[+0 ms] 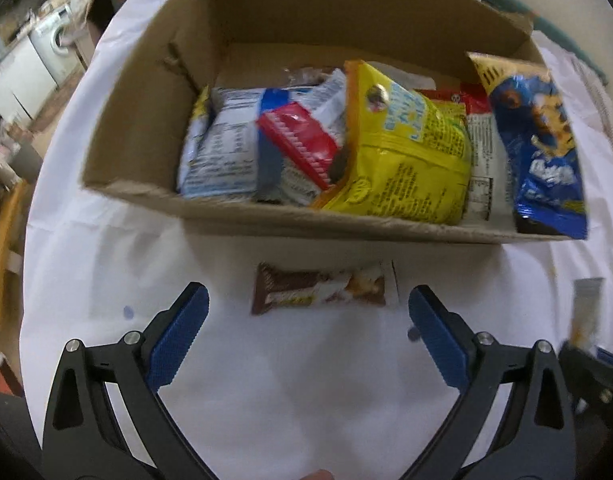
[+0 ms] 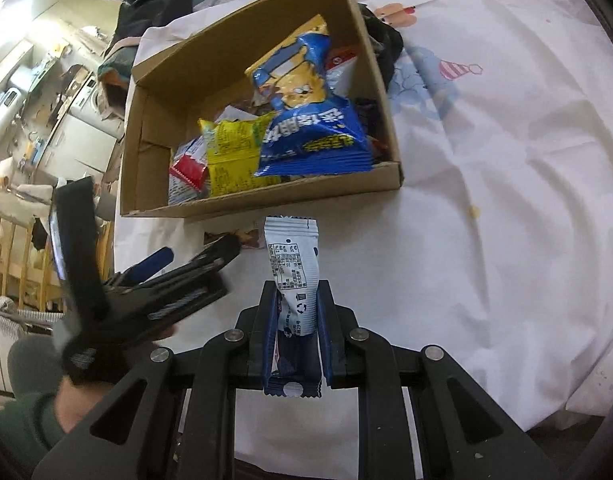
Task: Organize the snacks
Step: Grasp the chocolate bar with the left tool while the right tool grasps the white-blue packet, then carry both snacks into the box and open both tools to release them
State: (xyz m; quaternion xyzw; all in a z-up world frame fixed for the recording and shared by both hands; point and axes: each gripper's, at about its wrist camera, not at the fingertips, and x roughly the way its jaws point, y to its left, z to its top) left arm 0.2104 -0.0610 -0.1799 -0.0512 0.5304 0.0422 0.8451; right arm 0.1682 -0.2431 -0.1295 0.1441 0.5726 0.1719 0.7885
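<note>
A cardboard box (image 1: 154,92) (image 2: 140,152) on the white cloth holds several snack bags, among them a yellow bag (image 1: 410,152) (image 2: 230,152) and a blue bag (image 1: 546,148) (image 2: 310,132). A brown and white snack bar (image 1: 320,289) lies on the cloth just in front of the box. My left gripper (image 1: 308,302) hangs open just short of it, one blue pad on each side, nothing between them. My right gripper (image 2: 296,300) is shut on a white and blue snack packet (image 2: 292,264), which sticks up toward the box. The left gripper (image 2: 194,260) shows at the left of the right wrist view.
The cloth (image 2: 506,200) spreads wide to the right, with printed cartoon figures. A dark bundle (image 2: 382,40) lies against the box's right side. Past the table's left edge are kitchen units and a washing machine (image 1: 56,42), and a wooden chair (image 2: 22,264).
</note>
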